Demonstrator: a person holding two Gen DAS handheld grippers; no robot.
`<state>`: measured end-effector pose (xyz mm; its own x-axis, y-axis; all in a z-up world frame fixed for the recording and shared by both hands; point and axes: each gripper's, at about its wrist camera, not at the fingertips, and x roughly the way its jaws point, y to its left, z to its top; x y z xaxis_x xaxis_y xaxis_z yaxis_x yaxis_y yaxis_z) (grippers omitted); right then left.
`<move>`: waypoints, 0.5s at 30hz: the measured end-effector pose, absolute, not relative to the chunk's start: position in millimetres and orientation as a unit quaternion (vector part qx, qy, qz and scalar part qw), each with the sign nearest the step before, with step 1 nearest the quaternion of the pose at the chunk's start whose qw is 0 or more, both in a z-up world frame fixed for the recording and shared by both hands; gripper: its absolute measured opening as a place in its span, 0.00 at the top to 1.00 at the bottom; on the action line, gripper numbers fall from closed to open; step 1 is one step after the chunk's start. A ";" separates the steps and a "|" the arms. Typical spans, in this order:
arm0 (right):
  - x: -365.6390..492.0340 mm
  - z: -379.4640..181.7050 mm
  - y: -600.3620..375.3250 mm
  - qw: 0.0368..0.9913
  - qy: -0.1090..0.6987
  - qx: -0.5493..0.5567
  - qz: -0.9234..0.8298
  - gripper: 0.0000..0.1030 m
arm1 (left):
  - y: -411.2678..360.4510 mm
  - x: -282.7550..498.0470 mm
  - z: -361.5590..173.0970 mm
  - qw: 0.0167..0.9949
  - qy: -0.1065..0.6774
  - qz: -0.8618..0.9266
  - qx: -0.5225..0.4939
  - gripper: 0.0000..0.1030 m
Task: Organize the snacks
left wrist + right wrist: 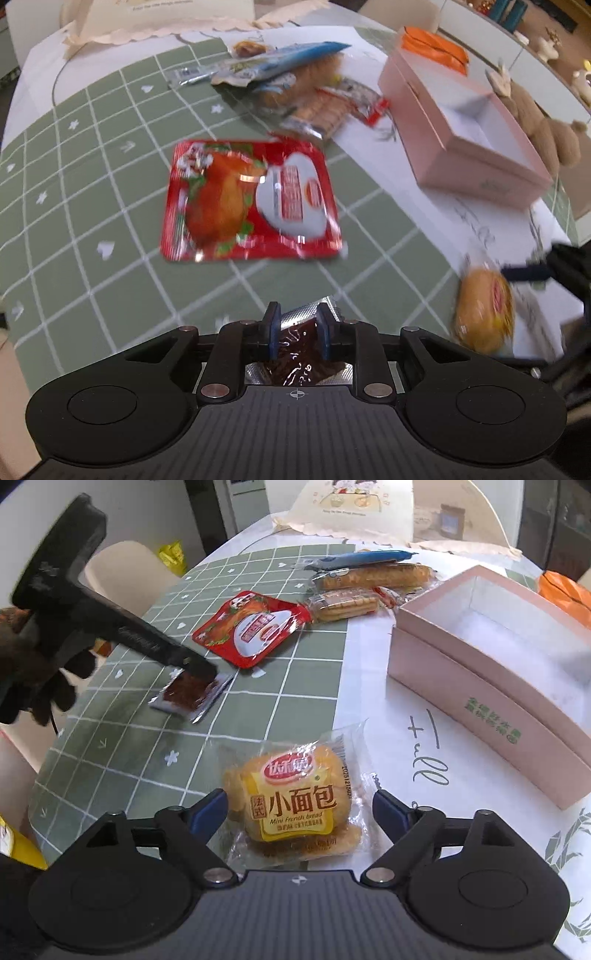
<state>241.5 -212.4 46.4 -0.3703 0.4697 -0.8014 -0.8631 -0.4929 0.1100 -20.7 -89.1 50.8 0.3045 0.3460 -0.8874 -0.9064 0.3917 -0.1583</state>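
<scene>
Left wrist: left hand-held gripper (297,328) clamped on crinkly foil sachet (295,363); right hand-held gripper (299,812) agape.

Green checked tablecloth (288,686) on table, cream chair (122,572) alongside.

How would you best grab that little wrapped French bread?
Grip the mini French bread across its plump middle, coming from the near side with one of the fingers on each flank. It lies flat between the open right gripper; the crinkly wrapper edges would slip.
</scene>
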 end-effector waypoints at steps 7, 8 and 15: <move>212.5 43.2 -197.0 0.389 0.230 -0.386 0.804 0.08 | -126.5 -21.8 68.9 0.743 0.453 0.409 -0.273 0.76; 209.4 42.4 -195.3 0.384 0.226 -0.389 0.807 0.07 | -131.6 -17.2 66.3 0.741 0.476 0.400 -0.253 0.76; 196.5 30.8 -194.0 0.366 0.180 -0.433 0.804 0.00 | -136.4 -2.3 48.5 0.725 0.501 0.414 -0.229 0.73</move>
